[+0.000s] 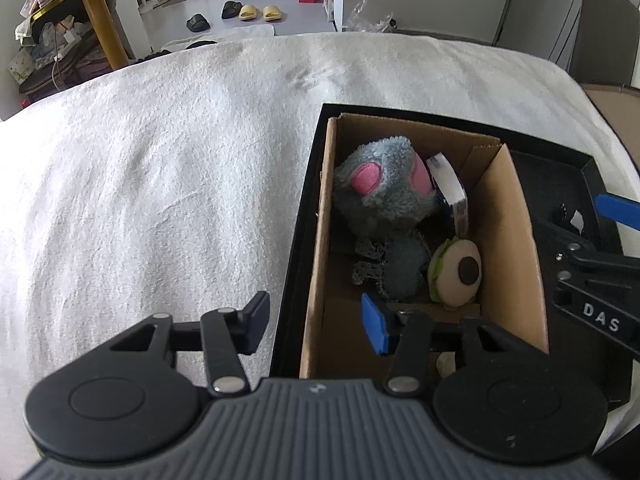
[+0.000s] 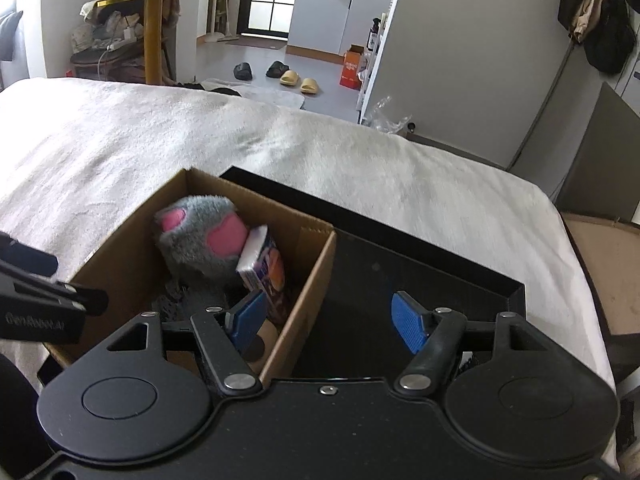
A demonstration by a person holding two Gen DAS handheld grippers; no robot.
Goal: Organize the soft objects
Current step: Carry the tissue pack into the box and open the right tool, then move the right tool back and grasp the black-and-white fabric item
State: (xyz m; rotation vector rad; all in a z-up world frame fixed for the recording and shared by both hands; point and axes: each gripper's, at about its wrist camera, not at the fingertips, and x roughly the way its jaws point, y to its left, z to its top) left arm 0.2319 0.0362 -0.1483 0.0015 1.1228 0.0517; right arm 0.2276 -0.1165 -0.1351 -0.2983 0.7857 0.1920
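Observation:
A cardboard box (image 1: 516, 248) stands inside a black tray (image 1: 296, 240) on a white blanket. In it lie a grey plush with pink ears (image 1: 384, 196), a packet of tissues (image 1: 450, 192), a dark knitted piece (image 1: 396, 268) and a round burger-like soft toy (image 1: 456, 272). My left gripper (image 1: 316, 324) is open and empty, straddling the box's left wall. My right gripper (image 2: 332, 320) is open and empty, straddling the box's right wall (image 2: 308, 300); it also shows in the left wrist view (image 1: 596, 268). The plush (image 2: 200, 236) and tissues (image 2: 262, 264) show in the right wrist view.
The white blanket (image 1: 160, 184) covers the bed around the tray. The tray's right half (image 2: 408, 280) is bare black. Beyond the bed are slippers (image 1: 260, 12), a yellow table (image 1: 96, 12) with clutter, and a grey cabinet (image 2: 600, 152).

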